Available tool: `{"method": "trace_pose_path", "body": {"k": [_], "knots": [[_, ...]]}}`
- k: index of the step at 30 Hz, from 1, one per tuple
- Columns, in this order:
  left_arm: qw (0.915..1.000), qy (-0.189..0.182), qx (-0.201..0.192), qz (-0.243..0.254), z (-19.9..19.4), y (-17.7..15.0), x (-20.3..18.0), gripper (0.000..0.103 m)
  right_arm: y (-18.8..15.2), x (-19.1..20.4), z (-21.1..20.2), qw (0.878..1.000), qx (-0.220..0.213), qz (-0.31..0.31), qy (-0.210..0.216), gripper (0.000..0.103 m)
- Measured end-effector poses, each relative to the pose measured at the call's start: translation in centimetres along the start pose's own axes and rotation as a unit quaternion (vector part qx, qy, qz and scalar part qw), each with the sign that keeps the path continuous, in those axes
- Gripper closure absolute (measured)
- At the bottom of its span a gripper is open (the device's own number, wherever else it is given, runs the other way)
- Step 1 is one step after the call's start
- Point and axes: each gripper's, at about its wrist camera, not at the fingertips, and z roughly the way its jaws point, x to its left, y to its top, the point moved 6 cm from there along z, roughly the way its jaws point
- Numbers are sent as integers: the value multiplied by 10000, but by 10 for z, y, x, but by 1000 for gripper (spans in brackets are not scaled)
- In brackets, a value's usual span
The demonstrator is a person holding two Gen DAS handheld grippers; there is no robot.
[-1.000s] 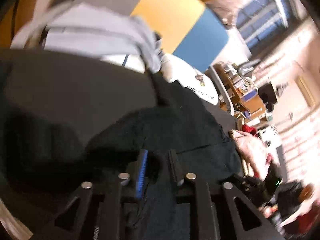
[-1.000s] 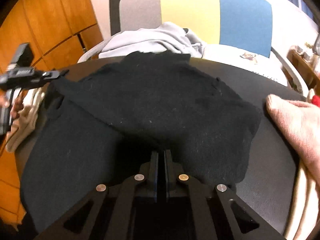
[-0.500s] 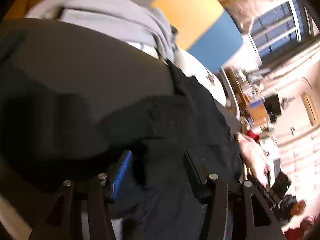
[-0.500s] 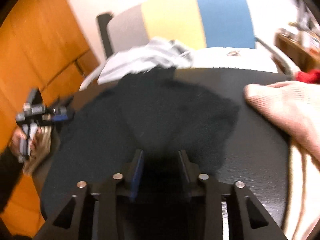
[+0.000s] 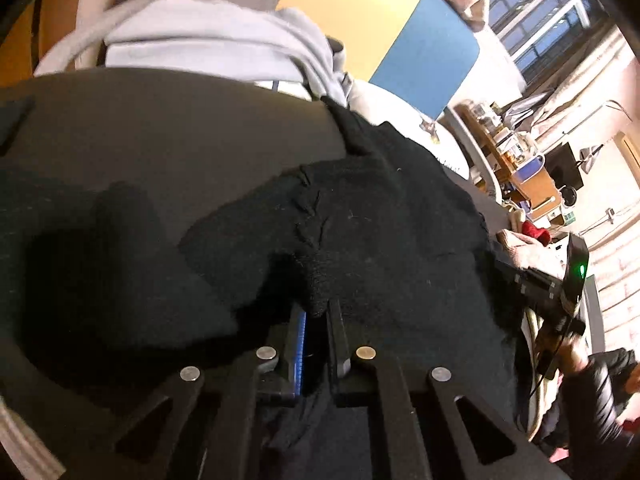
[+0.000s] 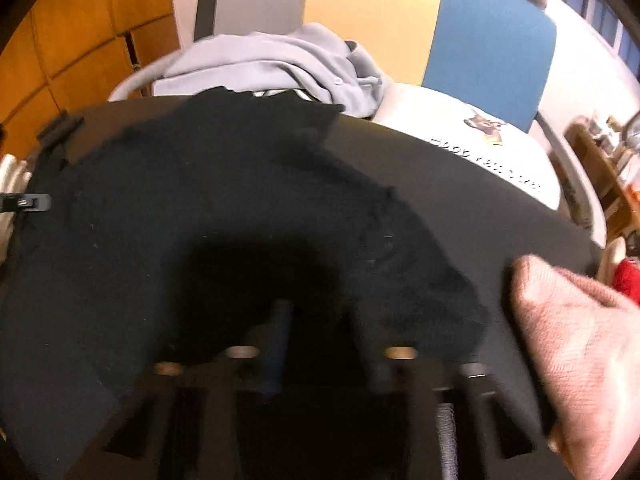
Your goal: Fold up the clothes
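- A dark round surface (image 5: 168, 136) fills the lower part of both views.
- Behind it stands a chair back (image 6: 376, 20) in grey, yellow and blue panels.
- A white cushion (image 6: 472, 136) with a small picture and printed lettering lies on the seat beyond the far edge of the surface.
- Orange wooden cabinet doors (image 6: 80, 40) line the wall to the left in the right wrist view.
- A cluttered wooden desk (image 5: 516, 160) stands under large windows (image 5: 536, 12) in the left wrist view.
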Motion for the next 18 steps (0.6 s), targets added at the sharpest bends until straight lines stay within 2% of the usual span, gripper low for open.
{"method": "trace_pose_path", "body": {"k": [3, 5, 6, 7, 8, 10, 12, 13, 15, 16, 17, 18], "knots": [[9996, 284, -55, -50, -4, -6, 11, 96, 12, -17, -5, 9988, -250, 395, -141, 100], [9987, 392, -81, -309, -4, -5, 21, 90, 16, -27, 1, 9957, -258, 861, 230, 100], [9982, 423, -126, -404, -6, -3, 24, 90, 15, -27, 4, 9948, -241, 940, 324, 100], [9976, 476, -206, -453, -10, -1, 24, 83, 12, -24, 4, 9951, -211, 926, 290, 99], [9962, 616, -378, -476, -18, 4, 24, 80, 9, -22, 3, 9952, -222, 913, 273, 97], [9930, 870, -727, -342, -35, 12, 15, 79, 5, -18, -18, 9942, -500, 888, 349, 95], [9918, 817, -970, -139, -41, 15, -1, 77, 0, -16, -39, 9927, -789, 834, 366, 93], [9928, 715, -960, -45, -38, 14, -10, 76, -4, -11, -50, 9922, -889, 773, 414, 89], [9945, 594, -856, 100, -28, 8, -22, 76, -18, 2, -63, 9933, -875, 579, 478, 72], [9959, 649, -609, 163, -13, -2, -24, 76, -26, 8, -63, 9945, -800, 499, 451, 66], [9963, 757, -378, 169, -1, -11, -23, 76, -37, 11, -56, 9962, -603, 459, 419, 52], [9959, 874, -156, 162, 11, -20, -21, 76, -48, 14, -49, 9976, -405, 419, 387, 45]]}}
